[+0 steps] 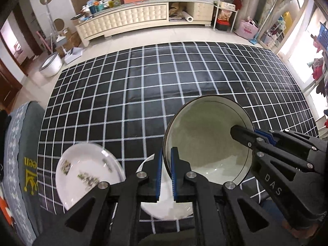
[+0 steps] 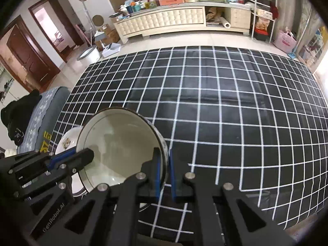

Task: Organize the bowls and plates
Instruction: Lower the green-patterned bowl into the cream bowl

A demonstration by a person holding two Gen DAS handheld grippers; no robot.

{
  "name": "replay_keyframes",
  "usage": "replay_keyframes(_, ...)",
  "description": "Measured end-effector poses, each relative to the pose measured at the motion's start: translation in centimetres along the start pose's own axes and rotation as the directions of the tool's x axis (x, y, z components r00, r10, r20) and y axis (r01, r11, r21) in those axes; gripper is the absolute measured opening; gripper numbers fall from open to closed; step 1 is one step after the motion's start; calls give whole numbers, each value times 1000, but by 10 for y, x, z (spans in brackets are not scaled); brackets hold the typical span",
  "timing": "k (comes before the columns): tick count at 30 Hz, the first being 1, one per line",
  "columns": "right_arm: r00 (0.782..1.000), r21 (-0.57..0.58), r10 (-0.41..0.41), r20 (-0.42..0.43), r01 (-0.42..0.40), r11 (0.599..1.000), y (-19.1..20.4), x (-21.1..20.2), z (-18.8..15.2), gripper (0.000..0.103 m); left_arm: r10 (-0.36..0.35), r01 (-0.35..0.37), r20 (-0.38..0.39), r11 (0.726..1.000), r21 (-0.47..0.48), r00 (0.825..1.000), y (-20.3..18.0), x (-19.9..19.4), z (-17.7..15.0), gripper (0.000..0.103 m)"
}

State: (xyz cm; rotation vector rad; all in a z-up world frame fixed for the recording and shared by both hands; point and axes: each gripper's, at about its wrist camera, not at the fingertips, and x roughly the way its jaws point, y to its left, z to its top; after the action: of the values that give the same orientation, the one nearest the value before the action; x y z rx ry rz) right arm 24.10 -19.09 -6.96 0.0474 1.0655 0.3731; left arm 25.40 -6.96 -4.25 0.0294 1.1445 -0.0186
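A dark-rimmed white bowl (image 1: 207, 135) is held tilted above the black checked tablecloth (image 1: 143, 86). My left gripper (image 1: 166, 153) is shut on its left rim. My right gripper (image 2: 164, 157) is shut on its right rim; the bowl (image 2: 121, 141) shows there too. In the left wrist view the right gripper (image 1: 254, 137) reaches over the far rim. A white plate with a flower pattern (image 1: 86, 170) lies at the near left. A plain white dish (image 1: 166, 203) sits under the left gripper, partly hidden. The flowered plate (image 2: 67, 141) peeks out behind the bowl.
The tablecloth (image 2: 235, 106) stretches far ahead and to the right. A grey sofa arm (image 1: 18, 164) borders the table's left edge. A long cream cabinet (image 1: 143, 18) loaded with clutter stands against the far wall. A white bin (image 1: 51, 64) sits on the floor.
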Motion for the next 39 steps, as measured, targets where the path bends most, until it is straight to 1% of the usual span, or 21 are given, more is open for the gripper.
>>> replay_keyframes(5, 999, -8, -8, -33, 8, 1000, 19, 12, -16, 11, -6, 5, -19, 999, -33, 1000, 19, 0, -21, 7)
replay_keyframes(9, 999, -19, -23, -49, 22, 1000, 31, 15, -27, 11, 3, -5, -34, 999, -37, 999, 27, 3, -39, 7)
replay_keyframes(14, 997, -31, -39, -70, 36, 999, 38, 23, -35, 11, -16, 13, -50, 998, -55, 999, 35, 9, -54, 7)
replay_keyframes(17, 995, -20, -45, -85, 44, 999, 39, 30, -39, 11, -18, 16, -53, 999, -46, 998, 37, 16, -58, 7)
replay_keyframes(20, 994, -22, -61, -88, 59, 998, 40, 33, -39, 11, -37, 33, -66, 998, -52, 997, 39, 24, -63, 6)
replay_keyframes(24, 993, -20, -68, -92, 67, 998, 40, 35, -38, 11, -51, 48, -69, 998, -51, 996, 39, 27, -64, 6)
replay_keyframes(29, 992, -78, -99, -81, 92, 993, 47, 36, -40, 11, -80, 77, -57, 995, -63, 995, 45, 32, -64, 6)
replay_keyframes(33, 994, -15, -64, -91, 63, 998, 39, 36, -38, 11, -86, 83, -49, 995, -57, 995, 48, 34, -64, 7)
replay_keyframes(39, 995, -1, -56, -84, 56, 998, 37, 31, -39, 11, -104, 102, -45, 993, -54, 994, 50, 31, -65, 8)
